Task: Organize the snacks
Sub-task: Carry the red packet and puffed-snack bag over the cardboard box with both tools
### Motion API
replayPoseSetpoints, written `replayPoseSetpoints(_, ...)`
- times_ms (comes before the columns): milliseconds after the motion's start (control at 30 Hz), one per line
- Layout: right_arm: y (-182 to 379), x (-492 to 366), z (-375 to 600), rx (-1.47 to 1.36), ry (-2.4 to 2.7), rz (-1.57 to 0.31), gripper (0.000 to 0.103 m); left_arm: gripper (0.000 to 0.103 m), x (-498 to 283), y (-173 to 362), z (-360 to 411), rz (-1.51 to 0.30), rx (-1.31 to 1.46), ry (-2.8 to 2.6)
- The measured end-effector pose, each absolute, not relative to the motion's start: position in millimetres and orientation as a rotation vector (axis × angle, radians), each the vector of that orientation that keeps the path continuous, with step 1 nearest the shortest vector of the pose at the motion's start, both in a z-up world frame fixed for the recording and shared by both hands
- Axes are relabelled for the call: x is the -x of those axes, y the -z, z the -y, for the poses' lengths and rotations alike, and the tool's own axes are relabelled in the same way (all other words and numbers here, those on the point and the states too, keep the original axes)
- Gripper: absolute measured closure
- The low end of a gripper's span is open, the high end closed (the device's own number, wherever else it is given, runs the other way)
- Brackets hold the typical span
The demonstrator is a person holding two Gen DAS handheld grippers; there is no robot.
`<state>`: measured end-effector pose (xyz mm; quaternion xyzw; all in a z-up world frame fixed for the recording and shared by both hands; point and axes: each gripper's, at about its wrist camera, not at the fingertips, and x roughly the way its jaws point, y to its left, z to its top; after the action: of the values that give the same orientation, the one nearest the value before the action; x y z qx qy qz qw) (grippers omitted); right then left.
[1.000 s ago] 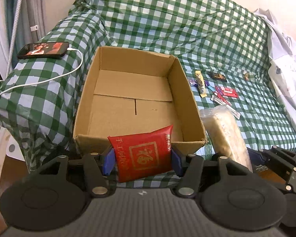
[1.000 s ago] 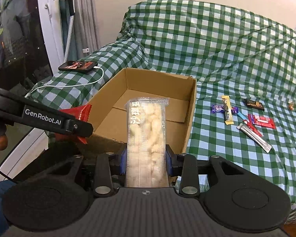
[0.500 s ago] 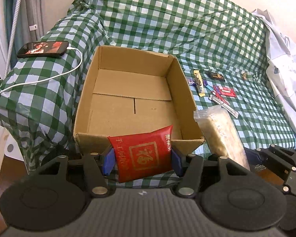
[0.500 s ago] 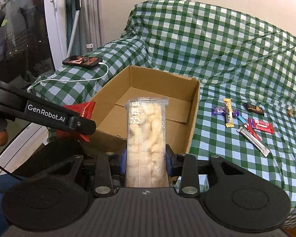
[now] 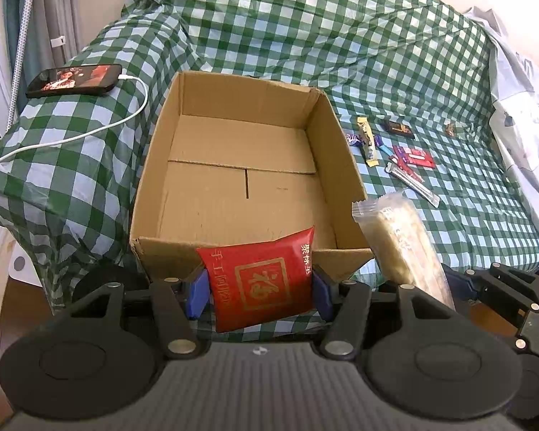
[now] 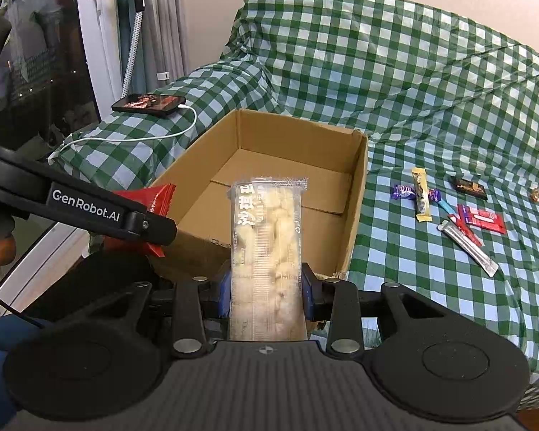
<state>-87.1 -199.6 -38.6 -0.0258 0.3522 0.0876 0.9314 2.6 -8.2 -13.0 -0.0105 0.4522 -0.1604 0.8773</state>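
Left gripper (image 5: 258, 285): jaws pinching the red packet (image 5: 259, 283) by its two side edges, packet flat-faced, low centre of the left wrist frame, overlapping the near wall of the cardboard box (image 5: 233, 248) but not yet over the box floor. Right gripper (image 6: 266, 289): jaws pinching the clear puffed-snack pack (image 6: 266, 248) near its lower end, pack standing upright, centre of the right wrist frame, top seal reaching across the box opening (image 6: 280, 165).

Compared with a second ago: both views pulled slightly back and higher, box sitting a little lower and fuller in frame, clear pack edging in at lower right of the left view (image 5: 400, 240). Same grip on both packets, nothing released. Probably a joint approach to the box, both packs about to go in; box floor bare, so task barely begun.

Further out: loose small snacks (image 6: 449, 212) scattered on the green checked sofa cover (image 6: 413, 89), right of the box, untouched and left to gather. Phone (image 5: 75, 79) on a white cable (image 5: 90, 133) at upper left, on the sofa arm, well apart from the box.
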Motion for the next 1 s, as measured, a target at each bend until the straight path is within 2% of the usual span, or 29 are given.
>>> replayPoseSetpoints(1000,49,5,210,0.033,-0.132,-0.780,0.065,0.040,-95,27,5,-0.963,0.082,0.273)
